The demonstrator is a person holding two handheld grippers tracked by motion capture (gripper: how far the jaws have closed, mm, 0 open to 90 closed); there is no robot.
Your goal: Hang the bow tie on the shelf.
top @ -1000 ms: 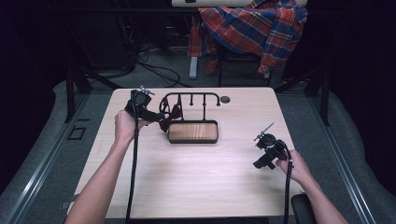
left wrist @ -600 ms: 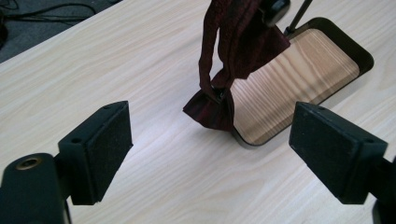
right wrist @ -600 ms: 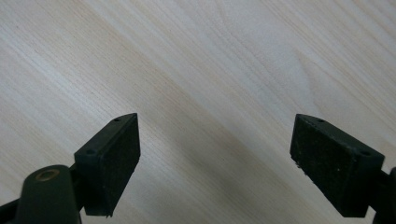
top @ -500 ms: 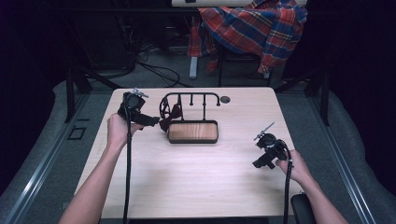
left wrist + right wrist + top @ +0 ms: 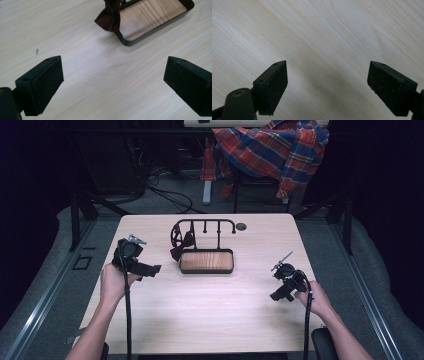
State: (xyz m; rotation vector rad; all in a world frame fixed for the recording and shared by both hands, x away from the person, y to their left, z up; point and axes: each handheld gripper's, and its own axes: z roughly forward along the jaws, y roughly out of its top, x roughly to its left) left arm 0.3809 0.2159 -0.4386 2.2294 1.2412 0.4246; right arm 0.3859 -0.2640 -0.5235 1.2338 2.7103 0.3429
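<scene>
I am holding my left gripper [image 5: 150, 269] at the left of the high view, clear of the rack [image 5: 205, 226], and its jaws have just been opening; in the left gripper view they are standing wide with nothing between them but bare table [image 5: 82, 75]. Compared with a second ago, this gripper is sitting farther left and lower in the frame, away from the rack's left end where it was working. The bow tie [image 5: 181, 246] is hanging off that left end, its dark red wing drooping just outside the tray [image 5: 206, 261] (upper middle of the left gripper view, the wing [image 5: 110, 18] is touching the tray's corner). I am judging this as a release: the bow tie is staying on the rack while my gripper is backing off, so the hanging step is looking done. My right gripper [image 5: 279, 282] is resting at the lower right of the high view, unmoved from a second ago, jaws spread and empty over plain wood. The rack's other pegs are standing bare.
</scene>
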